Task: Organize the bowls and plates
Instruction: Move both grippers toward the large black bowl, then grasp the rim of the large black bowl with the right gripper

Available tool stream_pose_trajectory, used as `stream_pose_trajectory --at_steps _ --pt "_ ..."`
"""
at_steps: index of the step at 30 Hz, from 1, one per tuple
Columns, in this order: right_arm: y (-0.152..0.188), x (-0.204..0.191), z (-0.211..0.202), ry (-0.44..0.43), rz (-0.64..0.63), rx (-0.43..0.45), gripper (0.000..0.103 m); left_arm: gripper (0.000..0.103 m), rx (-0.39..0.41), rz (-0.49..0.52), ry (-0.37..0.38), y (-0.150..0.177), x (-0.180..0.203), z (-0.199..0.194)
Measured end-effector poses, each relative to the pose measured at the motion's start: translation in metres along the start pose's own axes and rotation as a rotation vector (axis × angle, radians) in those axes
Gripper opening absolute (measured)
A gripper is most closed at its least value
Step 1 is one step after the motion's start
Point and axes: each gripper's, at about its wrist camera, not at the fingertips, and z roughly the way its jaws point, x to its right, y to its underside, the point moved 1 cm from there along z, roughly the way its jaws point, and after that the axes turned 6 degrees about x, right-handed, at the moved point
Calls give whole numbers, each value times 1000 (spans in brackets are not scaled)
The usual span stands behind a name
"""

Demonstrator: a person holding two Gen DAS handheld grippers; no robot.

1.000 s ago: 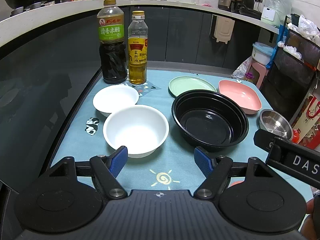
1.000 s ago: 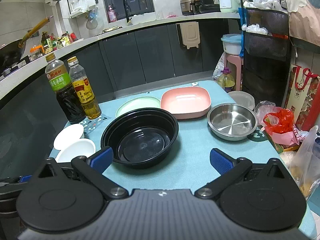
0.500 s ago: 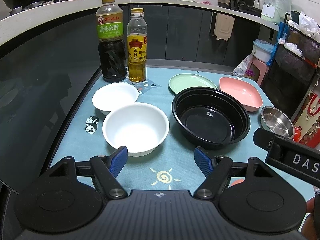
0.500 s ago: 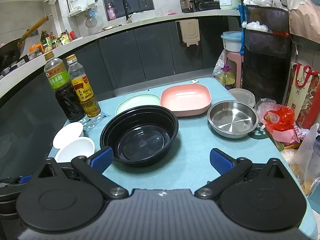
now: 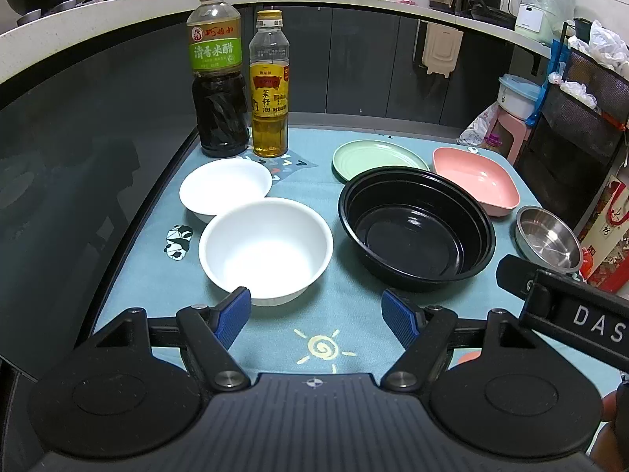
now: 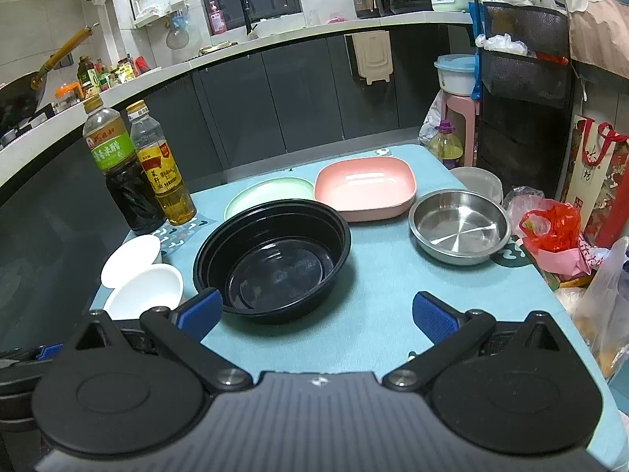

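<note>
Five bowls [image 5: 416,232], two plates [image 5: 379,156], two bottles [image 5: 216,78]

A dark vinegar bottle [image 5: 217,78] stands touching an oil bottle [image 5: 269,90] on the teal tablecloth [image 5: 354,334]

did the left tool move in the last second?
Yes, slightly. In the left wrist view the white bowl sits closer to the left tool, and the bottles loom larger, so it eased forward toward the bowl, open.

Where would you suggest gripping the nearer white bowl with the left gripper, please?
Probably the near rim of the white bowl. It sits upright and empty just ahead of the open left gripper, so one finger could go inside the thin wall and one outside.
</note>
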Motion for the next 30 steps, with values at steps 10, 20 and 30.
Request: stream_pose_trajectory --at_steps 10,20,30 --pt "-1 1 4 2 1 -7 63 71 -5 15 -10 -3 5 8" --pt "-8 11 15 14 35 -21 63 71 -14 13 3 -9 11 19" --pt "-26 31 38 -70 133 -81 62 52 -95 -243 272 -37 -7 36"
